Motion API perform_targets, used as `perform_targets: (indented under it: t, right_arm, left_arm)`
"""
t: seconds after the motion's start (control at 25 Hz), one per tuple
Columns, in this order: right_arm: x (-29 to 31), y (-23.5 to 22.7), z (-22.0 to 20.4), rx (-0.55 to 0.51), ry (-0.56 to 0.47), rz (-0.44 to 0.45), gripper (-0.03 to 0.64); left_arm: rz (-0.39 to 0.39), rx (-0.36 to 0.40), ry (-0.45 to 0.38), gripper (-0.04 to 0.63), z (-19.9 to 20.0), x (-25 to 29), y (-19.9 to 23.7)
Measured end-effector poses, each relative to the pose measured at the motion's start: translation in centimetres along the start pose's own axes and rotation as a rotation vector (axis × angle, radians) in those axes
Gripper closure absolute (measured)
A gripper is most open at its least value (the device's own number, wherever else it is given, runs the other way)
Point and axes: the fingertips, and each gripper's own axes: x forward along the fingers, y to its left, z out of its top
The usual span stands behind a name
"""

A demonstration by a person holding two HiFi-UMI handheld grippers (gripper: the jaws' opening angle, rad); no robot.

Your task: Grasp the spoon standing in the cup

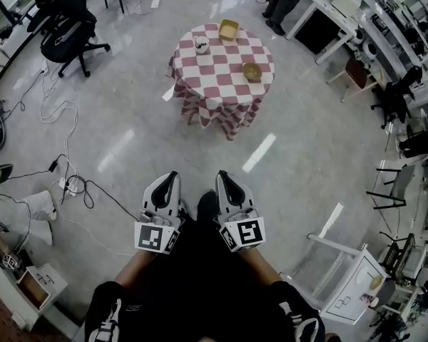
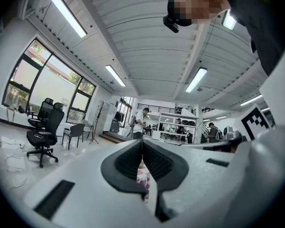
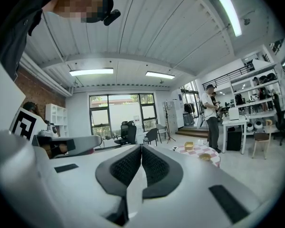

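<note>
Jaws of the left gripper [image 2: 142, 144] and of the right gripper [image 3: 141, 148] are both pressed together, with nothing between them. Well ahead of the jaws stands the round worktop [image 1: 221, 87] with a checked cloth, and the cup [image 1: 201, 45] is on its left part, well apart from both grippers. The spoon is too small to make out in the cup; a small bowl [image 1: 252, 71] sits to the right of it.

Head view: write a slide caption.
Left hand-held gripper and right hand-held gripper, both shut, far from the checkered table with the cup.
</note>
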Motion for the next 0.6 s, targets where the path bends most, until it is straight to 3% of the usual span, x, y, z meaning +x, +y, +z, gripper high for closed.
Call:
perform_targets:
  t: [0.28,0.6]
  right_arm:
    - [4.1,-0.4,-0.6,0.001,0.013,0.019,0.589]
    - [13.5,-5.6,0.4,0.016,-0.007,0.046,0.589]
  left_arm:
    - [0.039,-0.031,0.005,0.584,-0.4,2.2,3.3]
    - [0.065,0.000,0.006,0.584,0.7,10.9,8.0]
